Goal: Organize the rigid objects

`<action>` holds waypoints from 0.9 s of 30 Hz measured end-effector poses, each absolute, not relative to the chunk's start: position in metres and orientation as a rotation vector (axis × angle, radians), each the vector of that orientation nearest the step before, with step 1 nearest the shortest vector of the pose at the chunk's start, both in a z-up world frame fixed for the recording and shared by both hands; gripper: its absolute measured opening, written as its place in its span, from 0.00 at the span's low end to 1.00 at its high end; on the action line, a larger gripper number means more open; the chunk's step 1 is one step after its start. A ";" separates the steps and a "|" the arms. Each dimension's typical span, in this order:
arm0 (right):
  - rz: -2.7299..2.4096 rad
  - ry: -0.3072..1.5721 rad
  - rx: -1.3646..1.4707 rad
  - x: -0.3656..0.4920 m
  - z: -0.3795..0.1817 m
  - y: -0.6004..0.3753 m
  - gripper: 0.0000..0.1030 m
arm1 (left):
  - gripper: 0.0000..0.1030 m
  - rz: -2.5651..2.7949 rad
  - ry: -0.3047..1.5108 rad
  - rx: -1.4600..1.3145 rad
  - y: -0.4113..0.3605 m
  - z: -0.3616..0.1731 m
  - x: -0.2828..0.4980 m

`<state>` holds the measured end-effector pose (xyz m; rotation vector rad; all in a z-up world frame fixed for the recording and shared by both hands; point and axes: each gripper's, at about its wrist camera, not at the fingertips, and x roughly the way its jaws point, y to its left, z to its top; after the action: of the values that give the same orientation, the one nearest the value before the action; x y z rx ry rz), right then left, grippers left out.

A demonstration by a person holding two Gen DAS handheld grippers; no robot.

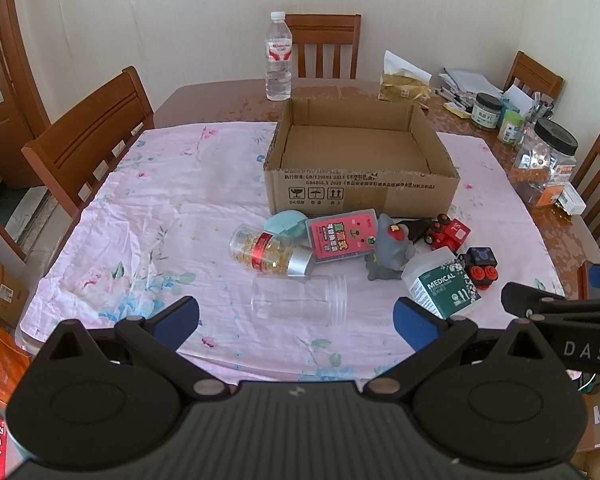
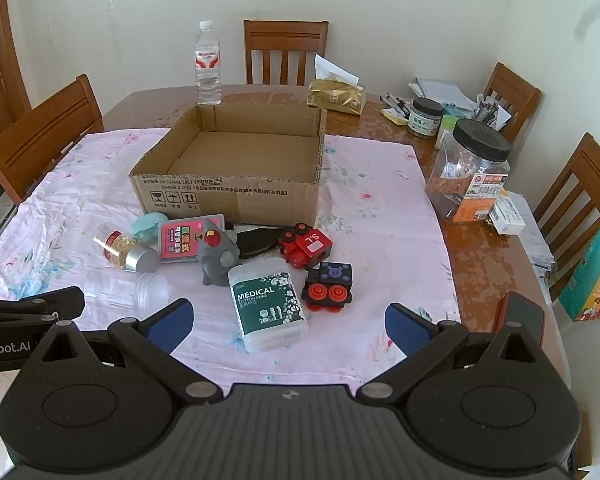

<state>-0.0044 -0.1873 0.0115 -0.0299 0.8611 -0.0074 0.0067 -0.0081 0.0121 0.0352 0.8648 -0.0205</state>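
Observation:
An open, empty cardboard box (image 1: 360, 184) (image 2: 228, 196) stands on the pink cloth. In front of it lie a clear empty jar (image 1: 300, 300) (image 2: 126, 289), a capsule bottle (image 1: 270, 254) (image 2: 126, 250), a pink case (image 1: 342, 236) (image 2: 180, 240), a teal round thing (image 1: 286, 222), a grey toy figure (image 1: 390, 254) (image 2: 218, 258), a red toy truck (image 1: 448, 236) (image 2: 306, 246), a black block toy (image 1: 480, 266) (image 2: 328, 286) and a cotton swab box (image 1: 442, 286) (image 2: 270, 306). My left gripper (image 1: 296, 318) is open just before the clear jar. My right gripper (image 2: 288, 322) is open just before the swab box.
A water bottle (image 1: 278, 60) and a gold tissue pack (image 1: 404, 86) stand behind the box. Jars, pens and papers (image 2: 466, 172) crowd the table's right side. Wooden chairs (image 1: 88, 140) surround the table. An orange phone (image 2: 520, 316) lies at the right edge.

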 end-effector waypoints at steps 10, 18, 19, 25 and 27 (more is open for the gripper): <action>0.023 0.839 -0.032 -0.006 0.012 -0.194 1.00 | 1.00 -0.028 0.836 0.033 -0.014 0.010 0.002; 0.091 0.794 -0.040 -0.009 0.012 -0.199 1.00 | 1.00 -0.052 0.805 0.052 -0.016 0.003 -0.002; 0.100 0.788 -0.040 -0.010 0.011 -0.199 1.00 | 1.00 -0.049 0.802 0.055 -0.016 0.001 -0.002; 0.158 0.774 -0.028 -0.011 0.001 -0.205 1.00 | 1.00 -0.051 0.809 0.058 -0.010 -0.013 -0.001; 0.174 0.778 -0.030 -0.011 -0.005 -0.206 1.00 | 1.00 -0.054 0.816 0.059 -0.008 -0.019 -0.001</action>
<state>-0.0106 -0.2062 -0.0047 -0.0305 0.7776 0.1739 -0.0005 -0.0082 -0.0190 0.0589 0.8159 -0.0540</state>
